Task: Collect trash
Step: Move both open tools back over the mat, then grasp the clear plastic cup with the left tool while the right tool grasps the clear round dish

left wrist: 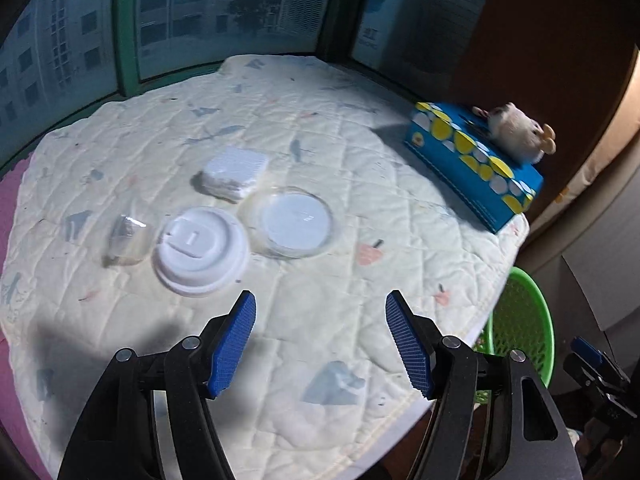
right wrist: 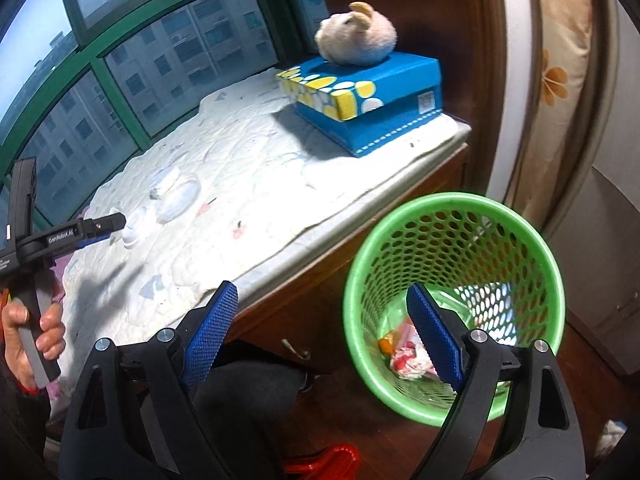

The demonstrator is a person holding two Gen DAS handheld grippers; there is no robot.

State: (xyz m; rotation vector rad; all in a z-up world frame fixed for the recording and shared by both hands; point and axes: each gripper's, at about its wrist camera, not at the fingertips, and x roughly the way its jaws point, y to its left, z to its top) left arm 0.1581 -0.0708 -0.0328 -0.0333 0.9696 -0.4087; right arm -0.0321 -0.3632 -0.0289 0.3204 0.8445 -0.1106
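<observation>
On the quilted pad (left wrist: pixel 320 128) lie a white cup lid (left wrist: pixel 200 250), a clear round plastic lid (left wrist: pixel 296 220), a stack of white napkins (left wrist: pixel 236 172) and a crumpled clear wrapper (left wrist: pixel 126 240). My left gripper (left wrist: pixel 321 304) hovers open and empty over the pad, just in front of the lids; in the right wrist view it is the left gripper (right wrist: pixel 116 224) beside the white lid (right wrist: pixel 134 230). The right gripper (right wrist: pixel 322 288) is open and empty, its right finger above the green mesh basket (right wrist: pixel 452 202). Crumpled trash (right wrist: pixel 408 356) lies in the basket's bottom.
A blue tissue box (left wrist: pixel 472 168) with a plush toy (left wrist: pixel 516 128) on it stands at the pad's right end. The basket (left wrist: pixel 520 320) sits on the floor below the ledge's front edge. Windows run behind the pad. A hand (right wrist: pixel 24 332) grips the left handle. A red object (right wrist: pixel 324 460) lies on the floor.
</observation>
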